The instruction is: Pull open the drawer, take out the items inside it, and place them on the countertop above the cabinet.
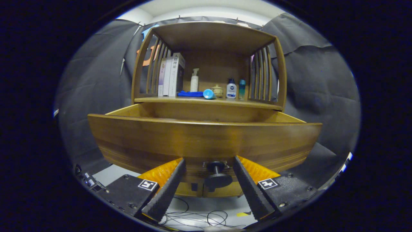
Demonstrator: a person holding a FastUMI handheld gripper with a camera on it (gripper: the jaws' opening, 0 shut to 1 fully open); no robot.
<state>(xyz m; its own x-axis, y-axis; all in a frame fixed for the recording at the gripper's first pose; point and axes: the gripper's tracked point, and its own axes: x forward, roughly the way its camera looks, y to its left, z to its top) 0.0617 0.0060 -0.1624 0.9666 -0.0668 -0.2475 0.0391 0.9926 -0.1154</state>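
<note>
One drawer (pixel 206 138) was pulled out, with the jaws (pixel 209 180) wide apart.
Its knob (pixel 217 175) sat between the fingers, and neither one touched it. The inside was hidden behind the drawer front, so I guess emptying was still left. Bottles (pixel 231 89) and books (pixel 170 75) stood on the worktop (pixel 206 100) above.

From here I can read one thing for certain: the white book (pixel 176 75) on the counter carries large dark characters down its spine, 人格理论, with smaller print below that blurs out. The two pale books (pixel 163 77) beside it show faint print too small to read. The small white bottle (pixel 231 90) bears a dark round badge I cannot read. The tool (pixel 209 160), fingers apart either side of the drawer knob (pixel 217 175), wears a square black-and-white marker (pixel 147 185) on each side.
</note>
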